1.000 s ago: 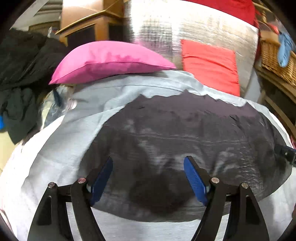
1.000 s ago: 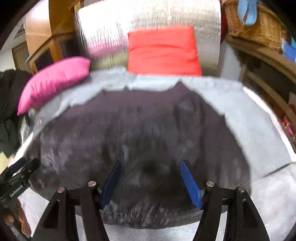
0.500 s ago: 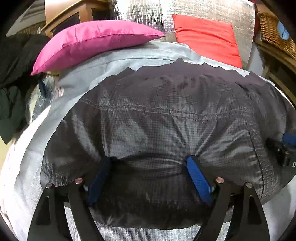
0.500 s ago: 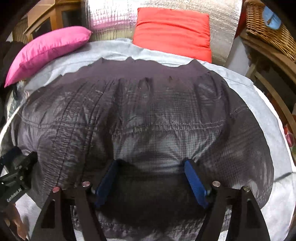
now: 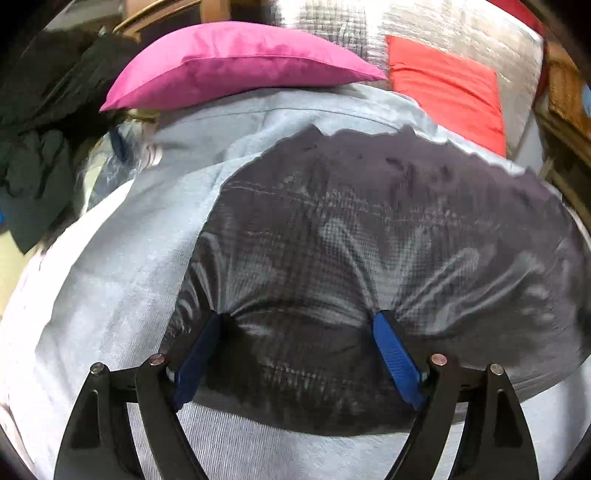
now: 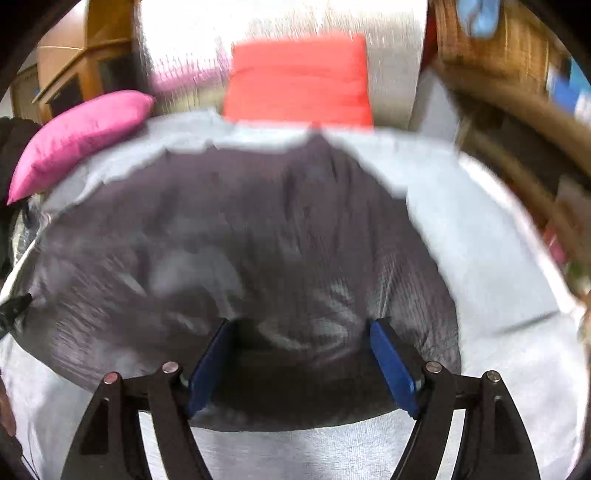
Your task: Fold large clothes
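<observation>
The dark grey ripstop padded garment (image 5: pixel 388 236) lies spread on a pale grey sheet (image 5: pixel 122 266), its near hem towards both cameras. The left gripper (image 5: pixel 301 325) has its jaws wide, having just opened further; the blue pads (image 5: pixel 395 358) press down into the cloth with a bulge of fabric between them, not clamped. The right gripper (image 6: pixel 301 328) stands the same way on the garment, jaws wide and just opening. Beyond lie a magenta cushion (image 5: pixel 236 62) and a red cushion (image 6: pixel 299 77) against silver quilted padding (image 6: pixel 280 26)
</observation>
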